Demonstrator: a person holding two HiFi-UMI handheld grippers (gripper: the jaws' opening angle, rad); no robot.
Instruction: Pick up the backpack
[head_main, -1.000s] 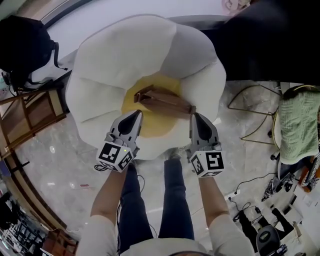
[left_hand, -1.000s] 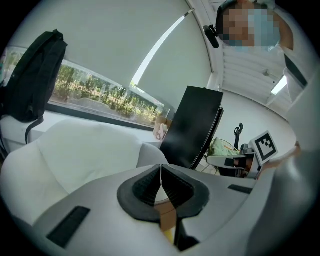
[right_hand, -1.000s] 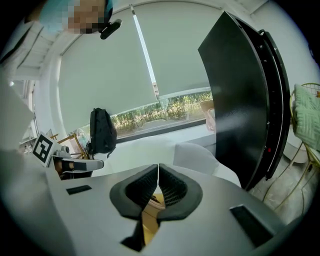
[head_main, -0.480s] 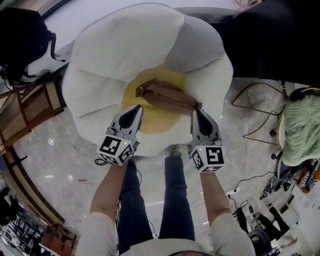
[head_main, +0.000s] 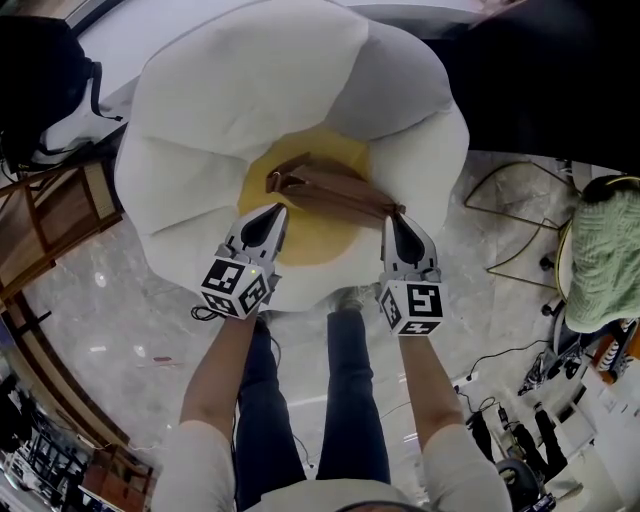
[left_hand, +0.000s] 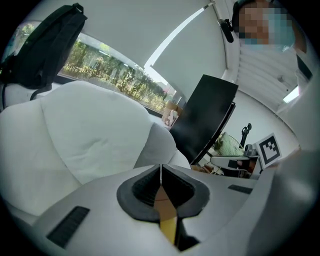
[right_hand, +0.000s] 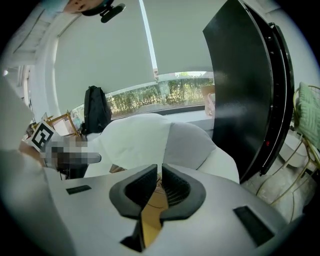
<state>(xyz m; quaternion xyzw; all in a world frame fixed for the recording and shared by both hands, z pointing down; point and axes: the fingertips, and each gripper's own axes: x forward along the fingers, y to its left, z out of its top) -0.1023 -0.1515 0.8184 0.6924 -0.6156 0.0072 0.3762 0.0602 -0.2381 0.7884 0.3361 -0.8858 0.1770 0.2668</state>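
Observation:
A black backpack (head_main: 35, 90) sits at the far left by a wooden chair (head_main: 50, 230); it also shows as the backpack (left_hand: 47, 47) and the backpack (right_hand: 95, 115) in the gripper views. A brown flat bag-like thing (head_main: 330, 192) lies across the yellow centre (head_main: 320, 245) of a big white flower-shaped cushion (head_main: 250, 90). My left gripper (head_main: 274, 209) (left_hand: 160, 172) is shut just short of its left end. My right gripper (head_main: 391, 216) (right_hand: 160, 175) is shut at its right end. I cannot tell whether either jaw pinches it.
A large black panel (head_main: 560, 90) stands behind the cushion at the right. A green cloth (head_main: 605, 260) lies on a round stool with a wire frame, right of the cushion. Cables (head_main: 500, 420) run over the marble floor. The person's legs stand below the grippers.
Both grippers have sunk toward the cushion and now sit closer to the brown thing's ends. Their jaws stayed shut.

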